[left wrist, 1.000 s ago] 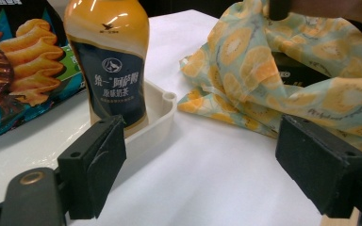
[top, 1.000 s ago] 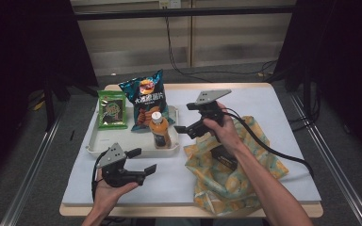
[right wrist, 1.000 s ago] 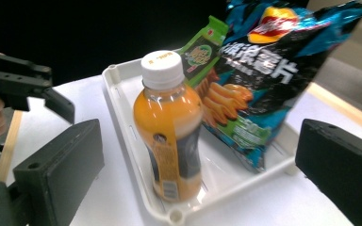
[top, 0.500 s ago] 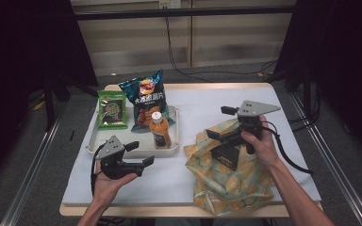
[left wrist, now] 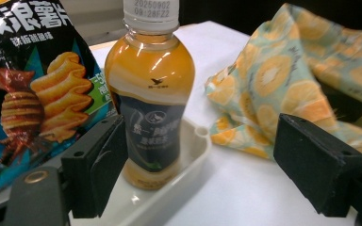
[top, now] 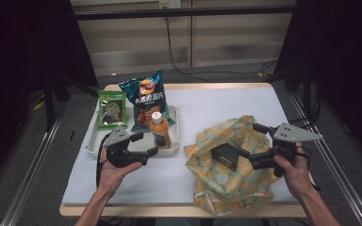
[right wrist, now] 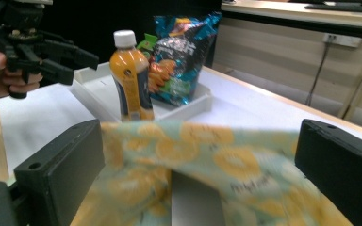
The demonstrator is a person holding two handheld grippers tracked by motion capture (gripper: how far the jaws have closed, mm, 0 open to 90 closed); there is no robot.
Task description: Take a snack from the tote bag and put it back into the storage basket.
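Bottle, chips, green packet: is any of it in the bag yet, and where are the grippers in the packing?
Nothing looks packed yet. The bottle, chip bag and green packet all sit in the white tray. In hand: the left gripper, jaws open, faces the bottle without touching it; the right gripper is open at the mouth of the patterned bag. Left: grasp each item and move it across.

In the left gripper view the top edge cuts off the white cap of the orange drink bottle with the dark label, and the left edge cuts the blue crisp packet printed with ridged crisps. In the right gripper view the near part of the yellow and pale green fruit-print cloth bag is blurred. In the high view the bottle hides part of the white plastic tray's floor, and the print on the small green snack packet at the tray's far left is too small to read.
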